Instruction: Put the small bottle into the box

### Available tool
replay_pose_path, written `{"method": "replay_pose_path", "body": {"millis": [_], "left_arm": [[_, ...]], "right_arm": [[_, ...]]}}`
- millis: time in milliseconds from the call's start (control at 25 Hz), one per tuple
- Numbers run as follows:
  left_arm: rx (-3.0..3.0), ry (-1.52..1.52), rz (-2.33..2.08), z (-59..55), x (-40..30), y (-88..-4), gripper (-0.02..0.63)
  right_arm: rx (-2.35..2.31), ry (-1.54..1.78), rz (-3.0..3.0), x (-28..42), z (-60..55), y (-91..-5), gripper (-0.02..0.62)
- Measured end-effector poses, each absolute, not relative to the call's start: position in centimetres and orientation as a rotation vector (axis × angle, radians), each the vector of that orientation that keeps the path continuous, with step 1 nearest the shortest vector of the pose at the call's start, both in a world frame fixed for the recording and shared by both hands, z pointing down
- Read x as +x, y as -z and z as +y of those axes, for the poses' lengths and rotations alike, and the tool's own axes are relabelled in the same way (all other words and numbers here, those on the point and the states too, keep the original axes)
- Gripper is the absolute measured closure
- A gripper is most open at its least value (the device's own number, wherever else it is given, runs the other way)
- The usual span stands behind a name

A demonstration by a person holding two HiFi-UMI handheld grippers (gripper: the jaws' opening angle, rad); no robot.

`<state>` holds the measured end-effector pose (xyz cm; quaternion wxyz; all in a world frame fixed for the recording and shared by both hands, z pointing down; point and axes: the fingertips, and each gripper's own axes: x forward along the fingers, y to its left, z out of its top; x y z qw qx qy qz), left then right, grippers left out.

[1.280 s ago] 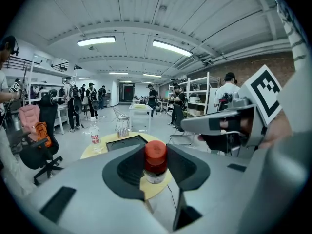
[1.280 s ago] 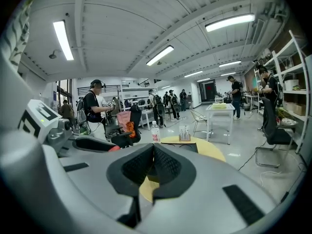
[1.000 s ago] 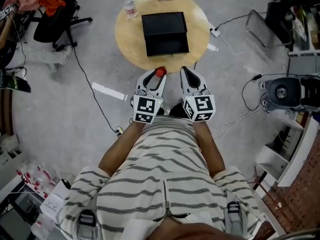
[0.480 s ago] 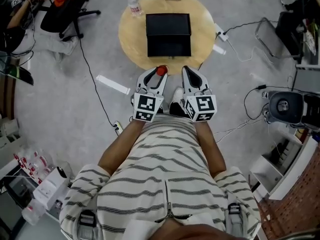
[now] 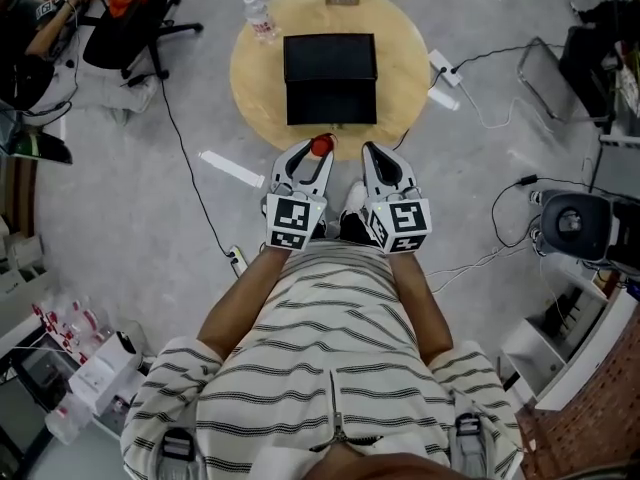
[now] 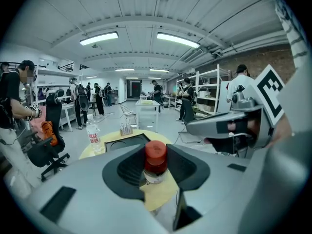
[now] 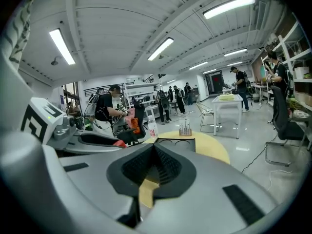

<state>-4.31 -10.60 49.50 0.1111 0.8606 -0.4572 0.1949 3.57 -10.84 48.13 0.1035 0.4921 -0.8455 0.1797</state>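
Jaws: left gripper (image 5: 318,151) clamps small bottle (image 6: 156,162) (red cap); right gripper (image 5: 372,154) closed, empty; box (image 5: 330,76) centred on round table (image 5: 402,66)

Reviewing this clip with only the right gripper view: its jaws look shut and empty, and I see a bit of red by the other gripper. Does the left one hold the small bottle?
Observer: Yes. In the left gripper view, the left gripper has its jaws shut on the red-capped small bottle.
Operator: Is it over the box?
Observer: No. The head view shows it at the round table's near edge, short of the black box.
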Motion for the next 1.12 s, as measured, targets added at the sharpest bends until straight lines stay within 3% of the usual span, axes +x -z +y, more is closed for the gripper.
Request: {"method": "replay_pose_path", "body": {"millis": [1120], "left_arm": [[2.417, -0.666, -1.396, -17.1, -3.7, -54.3, 0.462]], "right_arm": [[1.386, -0.579, -2.479, 3.5, -14.1, -50.5, 0.577]]}}
